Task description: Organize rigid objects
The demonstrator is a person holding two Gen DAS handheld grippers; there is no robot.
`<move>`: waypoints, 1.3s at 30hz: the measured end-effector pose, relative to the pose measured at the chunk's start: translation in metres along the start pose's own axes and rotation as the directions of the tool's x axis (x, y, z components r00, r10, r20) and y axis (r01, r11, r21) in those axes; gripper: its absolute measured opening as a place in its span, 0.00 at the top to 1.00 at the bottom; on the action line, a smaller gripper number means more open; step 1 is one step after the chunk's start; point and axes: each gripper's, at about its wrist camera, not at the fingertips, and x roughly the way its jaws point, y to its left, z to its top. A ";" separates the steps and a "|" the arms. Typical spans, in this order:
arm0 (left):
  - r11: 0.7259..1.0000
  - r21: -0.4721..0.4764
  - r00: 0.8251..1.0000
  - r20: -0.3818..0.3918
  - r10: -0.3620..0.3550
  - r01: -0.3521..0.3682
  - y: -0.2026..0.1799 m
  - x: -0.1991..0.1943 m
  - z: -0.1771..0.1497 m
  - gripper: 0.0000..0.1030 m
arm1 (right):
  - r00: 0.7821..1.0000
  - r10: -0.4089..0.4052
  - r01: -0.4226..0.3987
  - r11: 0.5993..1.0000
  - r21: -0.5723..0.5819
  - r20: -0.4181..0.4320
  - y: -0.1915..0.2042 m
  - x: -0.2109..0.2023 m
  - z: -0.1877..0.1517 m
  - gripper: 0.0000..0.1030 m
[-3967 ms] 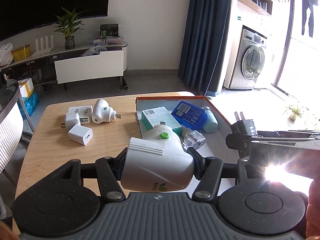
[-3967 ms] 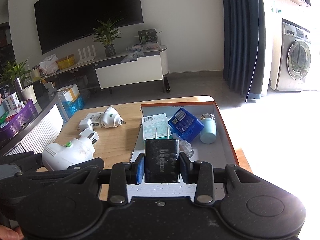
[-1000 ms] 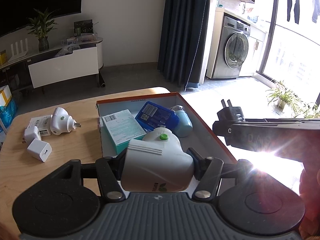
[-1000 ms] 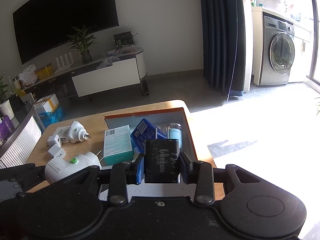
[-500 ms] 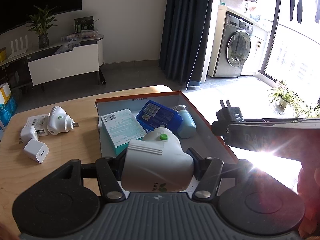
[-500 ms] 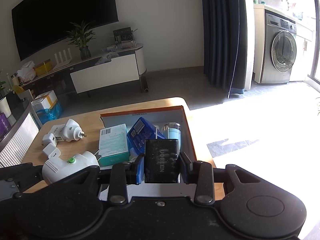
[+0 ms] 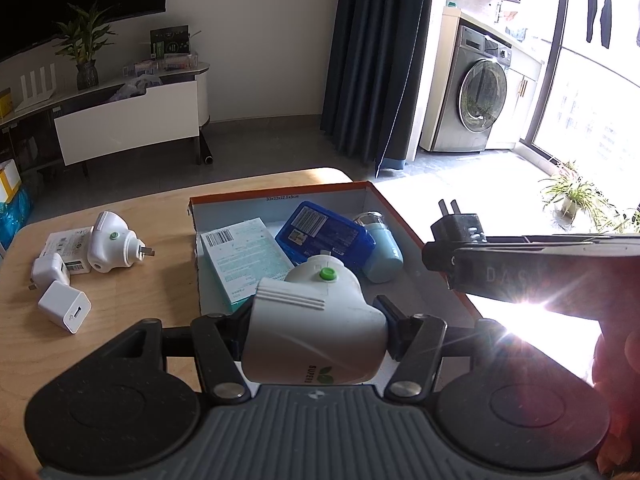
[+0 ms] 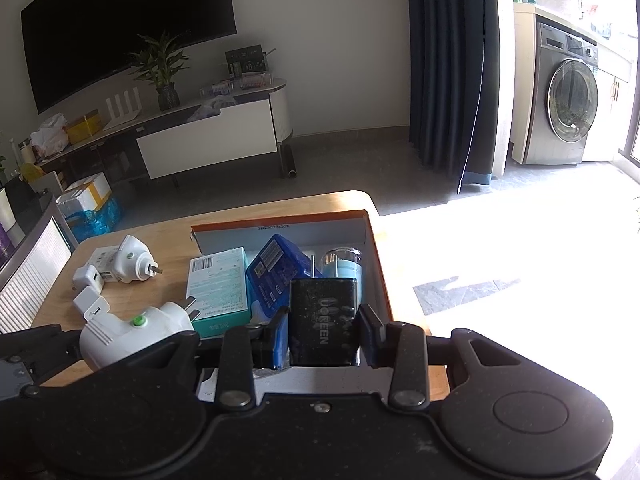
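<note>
1. On the wooden table (image 7: 120, 344), far left: three white chargers lie loose — a flat adapter (image 7: 64, 246), a small cube plug (image 7: 50, 271), a USB cube (image 7: 64, 307) — with a white plug-in device (image 7: 112, 247) beside them, prongs pointing toward the box. Not yet sorted; judged next in line.
2. Centre-left: left gripper (image 7: 316, 320) pinches a second white plug-in device with green button (image 7: 316, 320) across its body, pads pressing both flanks, prongs forward. It hangs over the near left part of the orange-rimmed box (image 7: 400, 216); probably held nose-first so it can go down into the box.
3. Box contents: teal carton (image 7: 244, 256) along the left wall, blue case (image 7: 324, 236) leaning across the middle, pale blue bottle (image 7: 380, 252) near the right wall. Free floor remains at the near end.
4. Right: right gripper (image 8: 322, 320) clamped on a black UGREEN charger (image 8: 322, 320), label up, prongs forward, above the box's right side near the bottle. Clamped tight; grip looks secure.
5. Judgement: both items staged for release; near-end gap is the likely drop zone.
</note>
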 end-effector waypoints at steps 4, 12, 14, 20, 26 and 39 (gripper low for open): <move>1.000 0.002 1.000 0.000 -0.002 0.002 0.000 0.004 0.004 0.40 | 1.000 0.002 -0.002 1.000 -0.005 0.000 -0.001 0.006 0.006 0.57; 1.000 -0.003 1.000 -0.001 -0.005 0.005 0.001 0.016 0.014 0.40 | 1.000 0.005 -0.005 1.000 -0.016 0.003 -0.002 0.018 0.020 0.57; 1.000 -0.007 1.000 -0.001 -0.009 0.009 0.002 0.019 0.017 0.40 | 1.000 0.005 -0.005 1.000 -0.019 0.005 -0.003 0.023 0.025 0.57; 1.000 -0.009 1.000 0.002 -0.012 0.012 0.003 0.028 0.026 0.40 | 1.000 0.013 -0.013 0.999 -0.036 0.008 -0.002 0.035 0.039 0.57; 1.000 -0.012 1.000 0.000 -0.011 0.011 0.005 0.034 0.032 0.40 | 1.000 0.017 -0.017 0.998 -0.056 0.004 0.003 0.053 0.051 0.57; 1.000 -0.025 1.000 -0.009 -0.007 0.007 0.009 0.047 0.038 0.40 | 0.996 0.033 -0.026 0.996 -0.082 0.077 0.006 0.081 0.073 0.46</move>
